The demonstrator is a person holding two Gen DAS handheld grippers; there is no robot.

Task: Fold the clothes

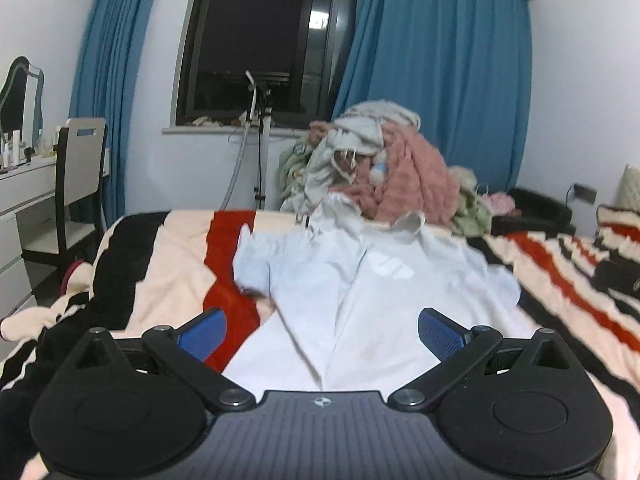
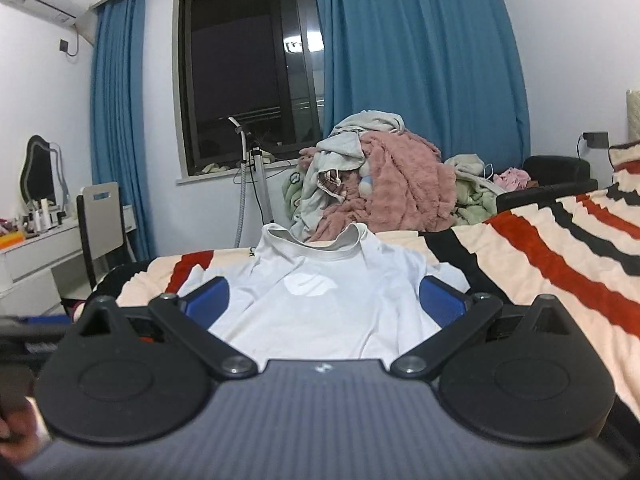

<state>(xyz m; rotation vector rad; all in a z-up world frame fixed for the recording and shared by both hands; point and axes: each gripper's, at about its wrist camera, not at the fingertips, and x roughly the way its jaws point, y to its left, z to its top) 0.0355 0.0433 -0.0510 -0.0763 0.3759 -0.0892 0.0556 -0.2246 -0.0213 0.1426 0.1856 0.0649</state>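
A white T-shirt (image 1: 360, 292) with a pale chest logo lies spread on the striped bed blanket (image 1: 172, 264), collar toward the window, with a fold running down its middle. My left gripper (image 1: 322, 334) is open and empty, low over the shirt's near hem. In the right wrist view the same shirt (image 2: 320, 304) lies flat with its collar standing up. My right gripper (image 2: 324, 300) is open and empty, its blue pads (image 2: 210, 300) on either side of the shirt's lower body.
A heap of unfolded clothes (image 1: 384, 168) with a pink fleece piece sits at the bed's far edge, also in the right wrist view (image 2: 384, 184). A chair (image 1: 76, 176) and white desk (image 1: 24, 200) stand at left. A garment steamer pole (image 2: 256, 184) stands by the window.
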